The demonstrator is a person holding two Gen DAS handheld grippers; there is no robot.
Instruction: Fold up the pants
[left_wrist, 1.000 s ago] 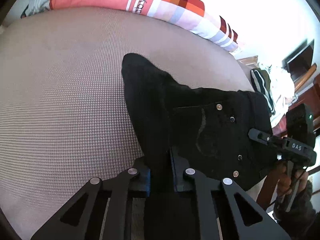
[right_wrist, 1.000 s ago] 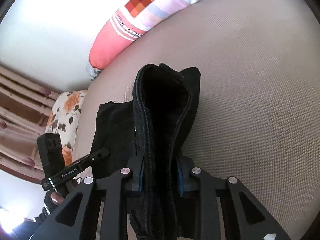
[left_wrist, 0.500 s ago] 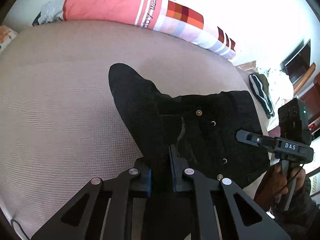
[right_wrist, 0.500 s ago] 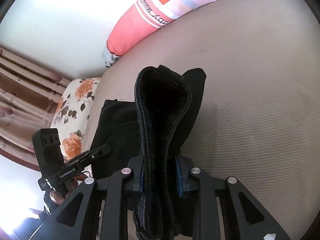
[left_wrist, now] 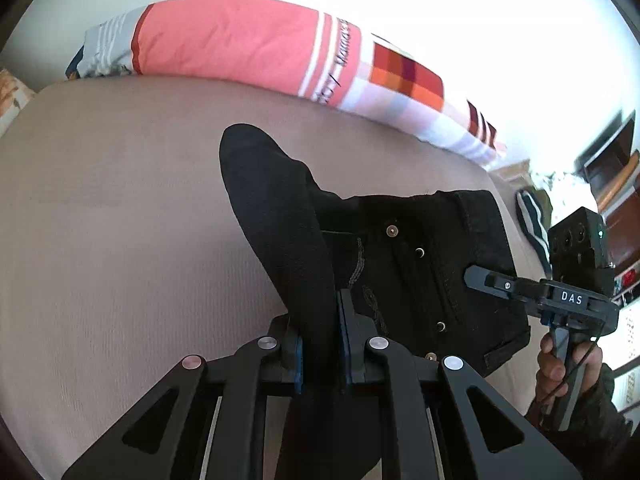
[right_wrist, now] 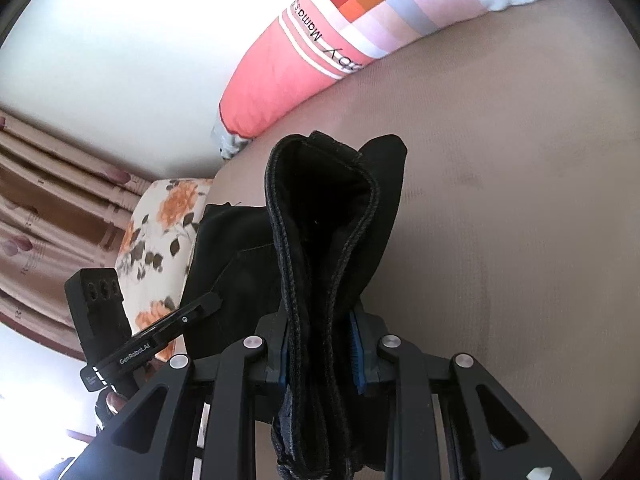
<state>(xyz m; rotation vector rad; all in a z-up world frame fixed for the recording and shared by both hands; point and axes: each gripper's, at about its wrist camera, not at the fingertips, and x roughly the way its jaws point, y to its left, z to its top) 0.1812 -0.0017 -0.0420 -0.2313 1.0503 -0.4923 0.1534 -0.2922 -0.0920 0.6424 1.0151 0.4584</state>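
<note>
Black pants (left_wrist: 400,256) hang between my two grippers above a beige bed (left_wrist: 120,240). My left gripper (left_wrist: 320,344) is shut on a bunched fold of the pants, which rises in front of it. The part with rivets and pocket stitching spreads to the right towards my right gripper (left_wrist: 480,278). In the right wrist view my right gripper (right_wrist: 320,352) is shut on the thick stitched waistband of the pants (right_wrist: 328,224), which stands up as a loop. My left gripper (right_wrist: 200,308) shows at the left, at the pants' other side.
A long pink, white and checked pillow (left_wrist: 248,44) lies along the far edge of the bed. A floral cushion (right_wrist: 156,248) and brown curtains (right_wrist: 48,200) are at the left in the right wrist view. Striped clothes (left_wrist: 532,216) and dark furniture (left_wrist: 616,168) stand at the right.
Both grippers have lifted and tilted with the pants still held. More of the pillow and the far wall has come into view. The grips have not changed.
</note>
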